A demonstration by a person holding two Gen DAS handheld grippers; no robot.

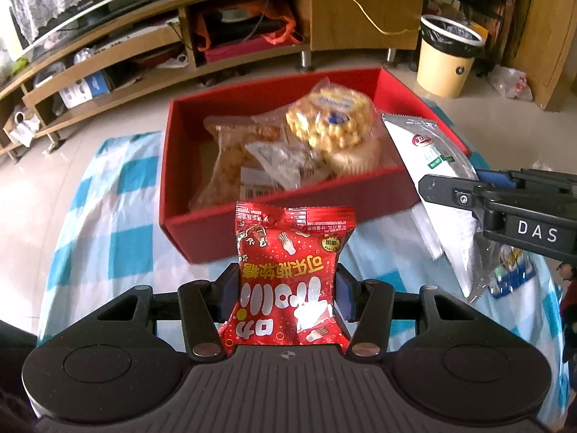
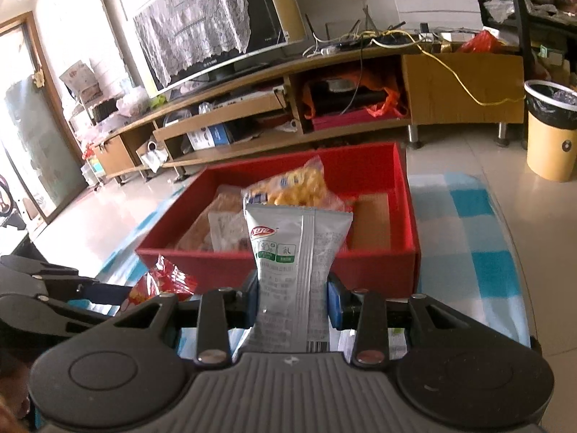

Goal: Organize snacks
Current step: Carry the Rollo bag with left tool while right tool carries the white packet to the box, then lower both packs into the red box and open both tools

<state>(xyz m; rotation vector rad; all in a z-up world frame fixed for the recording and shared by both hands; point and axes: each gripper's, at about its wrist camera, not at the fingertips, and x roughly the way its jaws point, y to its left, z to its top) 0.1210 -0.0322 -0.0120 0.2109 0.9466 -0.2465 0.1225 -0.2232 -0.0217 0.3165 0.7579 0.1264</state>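
Left wrist view: left gripper (image 1: 286,288) pinches red candy packet (image 1: 288,274) (print upside down), just before red box (image 1: 252,223).
Right wrist view: right gripper (image 2: 294,301) pinches grey snack pouch (image 2: 299,267) before the box.

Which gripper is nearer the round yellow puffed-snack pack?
Right. The right gripper holds its silver packet just beside the round yellow puffed-snack pack; the left gripper sits before the red cardboard box.

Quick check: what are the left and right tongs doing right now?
Left tongs: shut on the red foil candy packet.
Right tongs: shut on the silver-grey foil snack pouch.
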